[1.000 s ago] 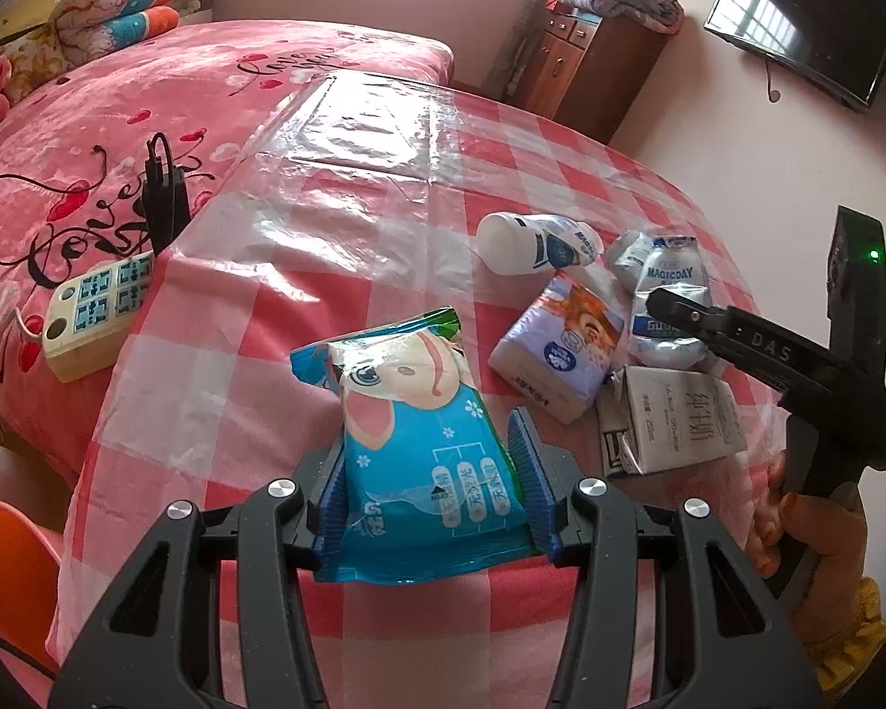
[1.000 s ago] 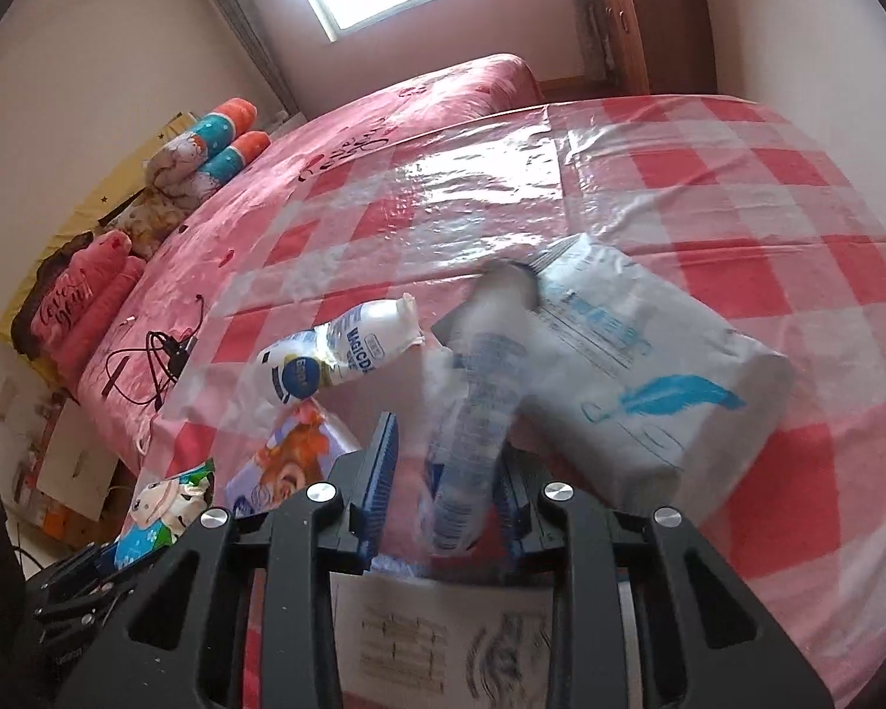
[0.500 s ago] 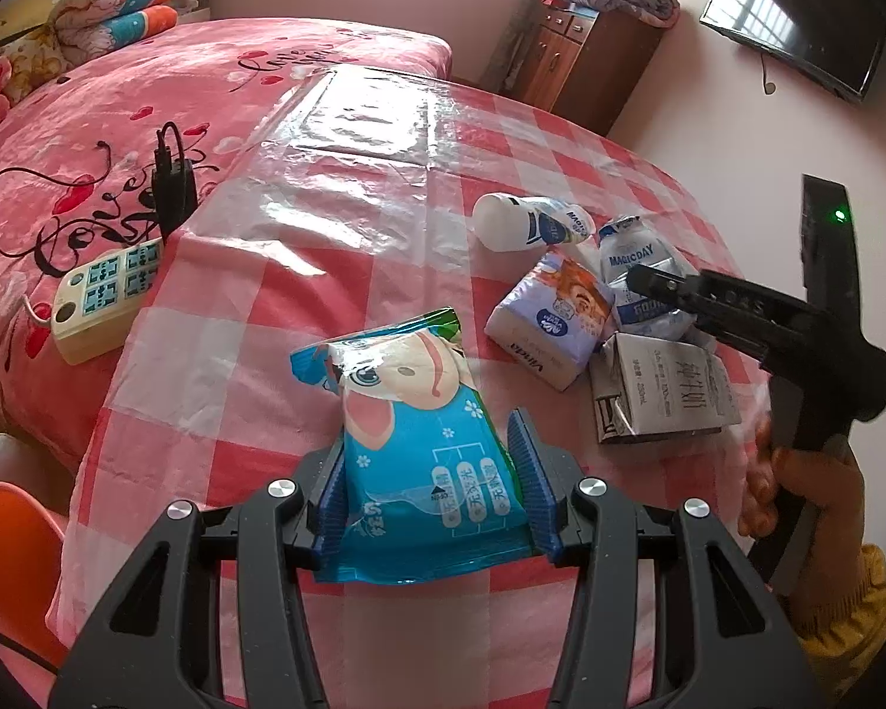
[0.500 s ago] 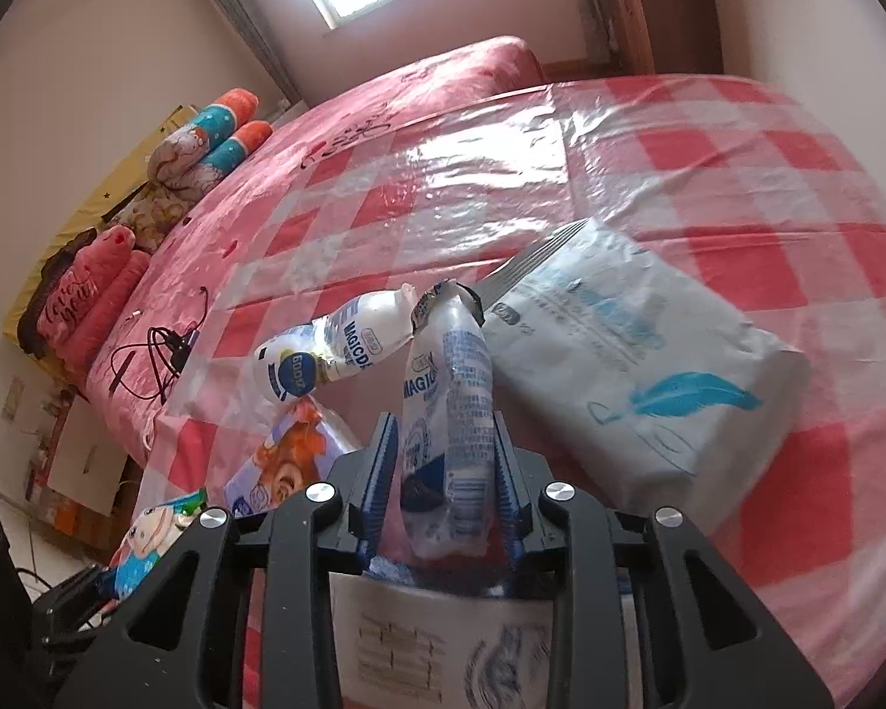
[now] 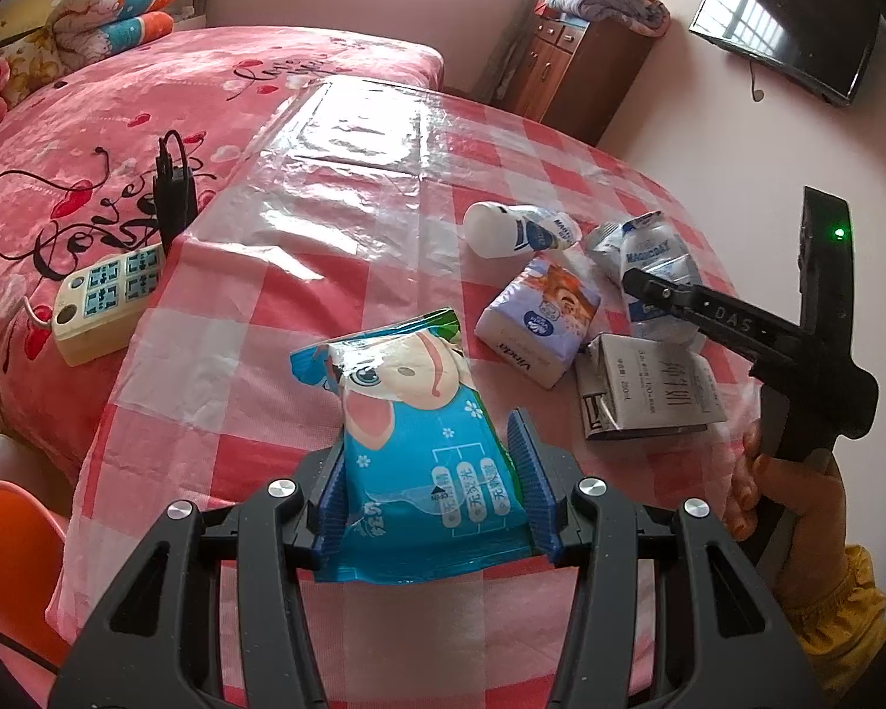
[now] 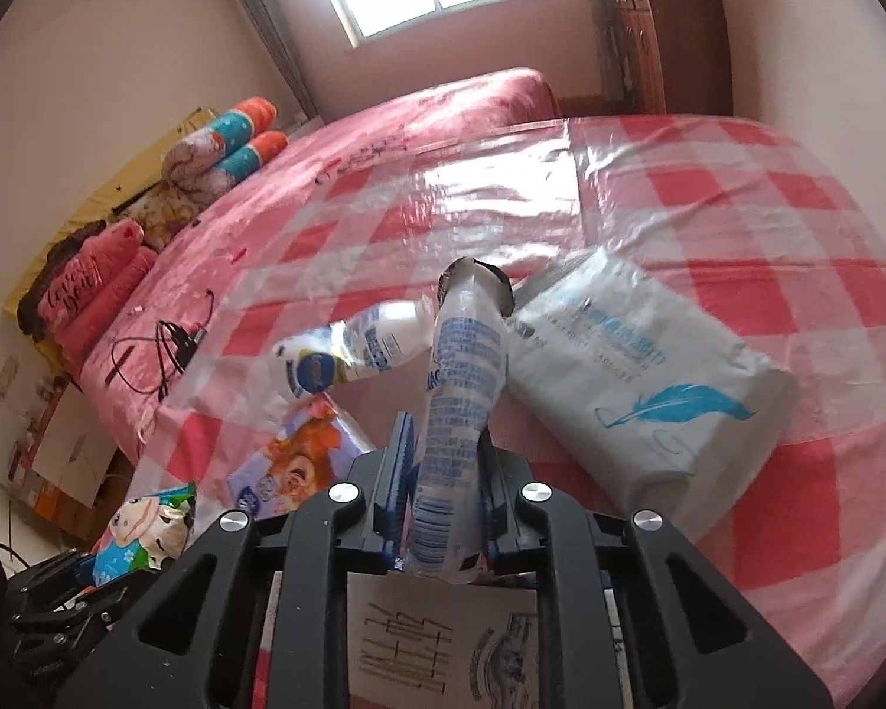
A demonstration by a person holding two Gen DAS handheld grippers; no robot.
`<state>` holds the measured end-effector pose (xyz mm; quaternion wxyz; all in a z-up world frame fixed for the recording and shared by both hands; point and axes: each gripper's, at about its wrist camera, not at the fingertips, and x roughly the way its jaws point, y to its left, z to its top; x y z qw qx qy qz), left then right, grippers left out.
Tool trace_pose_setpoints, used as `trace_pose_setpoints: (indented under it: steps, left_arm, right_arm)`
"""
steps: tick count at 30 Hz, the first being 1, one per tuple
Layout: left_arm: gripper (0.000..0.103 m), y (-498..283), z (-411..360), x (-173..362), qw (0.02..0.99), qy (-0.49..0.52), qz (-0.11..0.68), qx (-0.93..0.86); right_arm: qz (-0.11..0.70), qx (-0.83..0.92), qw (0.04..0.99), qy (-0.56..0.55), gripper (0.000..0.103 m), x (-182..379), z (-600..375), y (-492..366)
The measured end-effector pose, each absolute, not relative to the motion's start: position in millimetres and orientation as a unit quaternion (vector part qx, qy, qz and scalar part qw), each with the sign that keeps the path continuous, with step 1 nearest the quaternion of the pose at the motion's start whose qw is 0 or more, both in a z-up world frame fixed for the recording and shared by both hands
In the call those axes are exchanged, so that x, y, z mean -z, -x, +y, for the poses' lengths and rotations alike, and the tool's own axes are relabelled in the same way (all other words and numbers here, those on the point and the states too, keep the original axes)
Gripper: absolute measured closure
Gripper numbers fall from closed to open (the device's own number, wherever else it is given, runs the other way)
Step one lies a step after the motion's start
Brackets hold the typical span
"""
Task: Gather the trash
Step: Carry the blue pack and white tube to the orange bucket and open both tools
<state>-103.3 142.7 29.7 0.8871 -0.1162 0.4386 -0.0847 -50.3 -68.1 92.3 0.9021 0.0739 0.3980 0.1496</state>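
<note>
Two pieces of trash are now in hand over the checked counter (image 5: 336,307). The larger, a blue wipes packet (image 5: 425,461), sits clamped between the fingers of the left gripper (image 5: 428,496), as it did a second ago. The smaller, a crumpled milk pouch (image 6: 461,402), is the change: the right gripper (image 6: 440,508) has just been closing, and its fingers now squeeze the pouch, which was a blur between them a second ago. Near the pouch lie a white tissue pack (image 6: 638,378), a flattened carton (image 5: 644,390), a cartoon tissue packet (image 5: 540,319) and a small bottle (image 5: 520,228), all uncollected. Both grips look ready to carry off.
</note>
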Motion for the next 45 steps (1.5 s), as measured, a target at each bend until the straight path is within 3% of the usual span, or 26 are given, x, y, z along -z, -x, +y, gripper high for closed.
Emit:
trace_pose_setpoints:
  steps: [9,19,30,39,45]
  left_arm:
    - [0.052,122,156,-46,0.896,0.126,0.418,0.084]
    - [0.052,155,195,-57,0.903,0.143,0.401,0.055]
    - [0.052,215,282,-55,0.902,0.177,0.391,-0.038]
    - [0.052,269,356,-23,0.877,0.216,0.406,-0.139]
    - [0.057,285,382,-8,0.872,0.234,0.396,-0.166]
  right_arm:
    - [0.354,-0.185,0.914,-0.066,0.083,-130,-54,82]
    - [0.367,-0.290,0.883,-0.044,0.083,-142,21,123]
    - [0.397,-0.419,0.816,0.022,0.083,-131,141,178]
    - [0.422,-0.494,0.755,0.087,0.083,-102,229,226]
    - [0.434,-0.516,0.728,0.123,0.082,-78,259,246]
